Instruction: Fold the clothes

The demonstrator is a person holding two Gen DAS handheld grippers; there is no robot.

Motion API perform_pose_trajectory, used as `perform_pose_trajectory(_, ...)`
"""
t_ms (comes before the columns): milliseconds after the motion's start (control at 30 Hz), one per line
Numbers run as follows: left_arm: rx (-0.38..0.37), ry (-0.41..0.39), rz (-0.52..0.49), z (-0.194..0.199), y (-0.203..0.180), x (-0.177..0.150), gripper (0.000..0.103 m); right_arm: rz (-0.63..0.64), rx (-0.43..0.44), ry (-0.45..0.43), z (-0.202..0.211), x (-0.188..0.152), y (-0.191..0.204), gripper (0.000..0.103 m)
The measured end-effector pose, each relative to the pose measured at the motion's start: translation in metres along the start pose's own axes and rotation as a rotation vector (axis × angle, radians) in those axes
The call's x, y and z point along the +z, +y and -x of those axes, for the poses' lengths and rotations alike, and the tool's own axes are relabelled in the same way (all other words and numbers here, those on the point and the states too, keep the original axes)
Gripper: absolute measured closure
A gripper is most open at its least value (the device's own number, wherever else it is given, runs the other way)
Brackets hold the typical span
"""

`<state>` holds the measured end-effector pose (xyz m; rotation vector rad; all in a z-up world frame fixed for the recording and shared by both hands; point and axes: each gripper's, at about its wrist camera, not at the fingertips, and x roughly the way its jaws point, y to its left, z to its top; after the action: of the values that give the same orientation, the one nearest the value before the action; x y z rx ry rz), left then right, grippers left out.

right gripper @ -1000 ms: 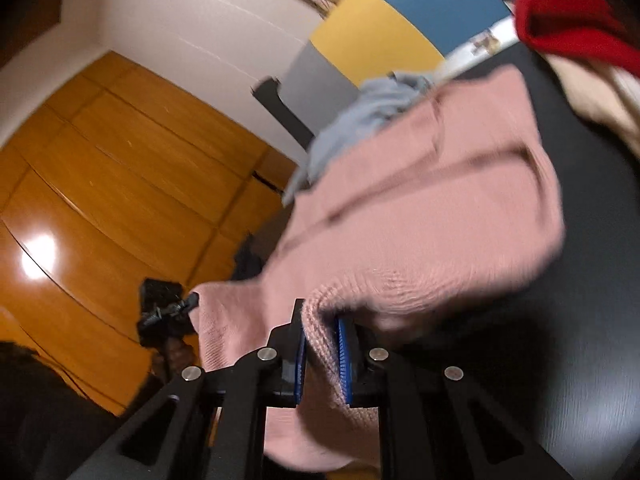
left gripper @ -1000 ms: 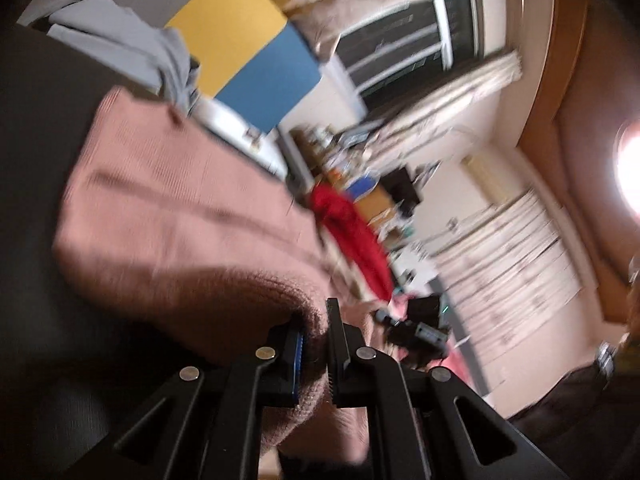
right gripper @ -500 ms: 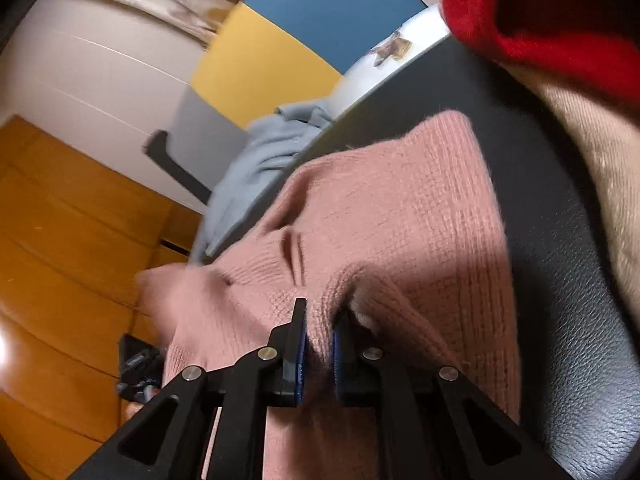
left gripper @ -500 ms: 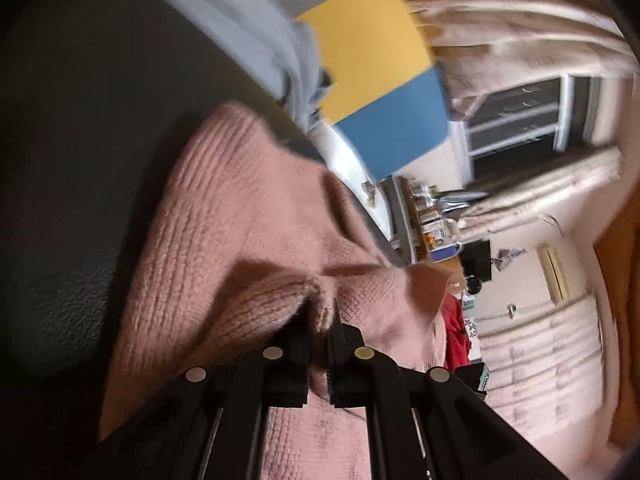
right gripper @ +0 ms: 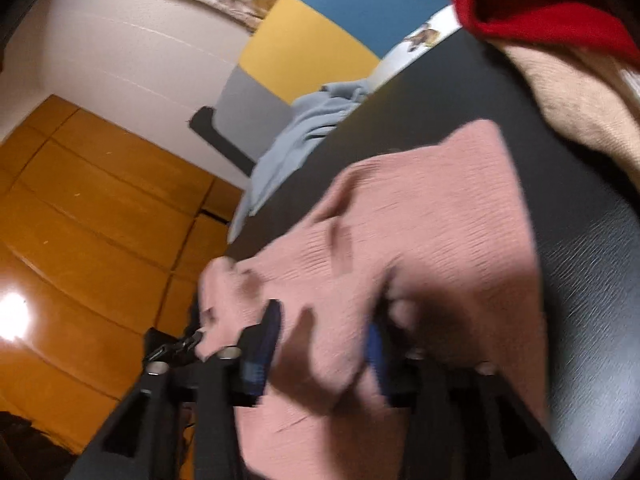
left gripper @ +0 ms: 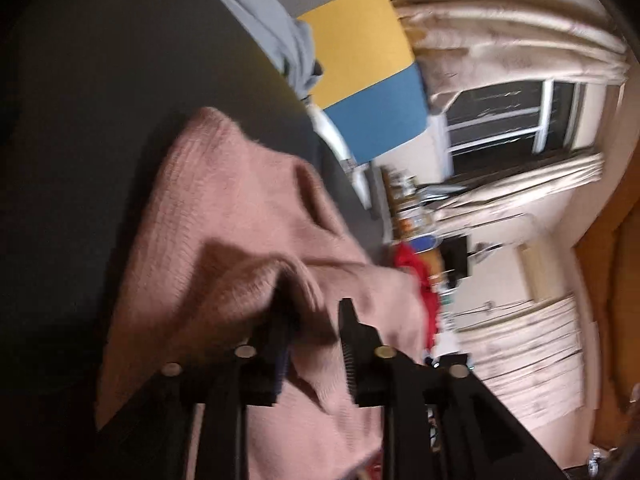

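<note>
In the left wrist view, a pink ribbed knit sweater (left gripper: 224, 216) is seen lying rumpled on a black leather-like surface (left gripper: 100, 100). The left gripper (left gripper: 312, 312) is held with its two black fingers spread apart; a raised fold of the sweater sits by the left finger and pink knit fills the gap between them, but nothing is clamped. A pale grey-blue garment (left gripper: 280, 36) is draped at the far edge of the black surface, beside a panel of grey, yellow and blue blocks (left gripper: 368, 92). A red garment (left gripper: 416, 272) is glimpsed past the sweater's far edge. A dark window (left gripper: 516, 120) with cream curtains is shown beyond. The picture is blurred.

In the right wrist view, the same sweater (right gripper: 420, 232) is shown spread over the black surface (right gripper: 592, 280), one end hanging past the surface's edge. The right gripper (right gripper: 324, 332) is seen with its blue-padded fingers parted, pink knit lying loose between them without being pinched. The grey-blue garment (right gripper: 304, 128) lies at the far edge, well apart from the sweater. A red garment (right gripper: 532, 4) rests on a beige knit garment (right gripper: 588, 100) at the upper right. A wooden floor (right gripper: 80, 240) is visible to the left.
</note>
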<state>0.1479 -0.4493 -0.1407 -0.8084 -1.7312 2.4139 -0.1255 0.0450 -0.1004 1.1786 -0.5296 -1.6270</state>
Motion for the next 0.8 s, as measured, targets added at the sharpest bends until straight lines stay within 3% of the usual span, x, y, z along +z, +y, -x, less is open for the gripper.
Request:
perform_pose_trajectory(167,-0.018,0.024,0.0,-0.001,-0.005,-0.011,0.06,0.036,0.064,0.037,-0.006,-0.017,0.022,0.043)
perform_pose_trajectory(367,0.025,0.068,-0.022,-0.012,-0.011,-0.015,0.057,0.112,0.016,0.072,-0.029,-0.018,0.03,0.043)
perform_pose_trajectory(433,0.019,0.079,-0.031,-0.018,-0.015,-0.016,0.057,0.148,0.003,0.074,-0.033,-0.016,0.035,0.048)
perform_pose_trajectory(500,-0.014,0.096,-0.059,-0.025,-0.021,-0.016,0.058,0.211,0.0,0.104,-0.041,-0.016,0.045,0.063)
perform_pose_trajectory(533,-0.031,0.105,-0.073,-0.028,-0.025,-0.015,0.066,0.233,-0.007,0.113,-0.043,-0.017,0.047,0.065)
perform_pose_trajectory(600,-0.103,0.087,-0.1,-0.03,-0.036,-0.008,0.07,0.262,-0.004,0.121,-0.042,-0.015,0.052,0.071)
perform_pose_trajectory(700,-0.194,0.046,-0.124,-0.031,-0.054,0.012,0.07,0.257,0.066,0.043,-0.021,0.002,0.052,0.072)
perform_pose_trajectory(800,-0.216,-0.015,-0.105,-0.037,-0.062,0.044,0.07,0.2,0.117,-0.062,-0.014,0.039,0.048,0.072)
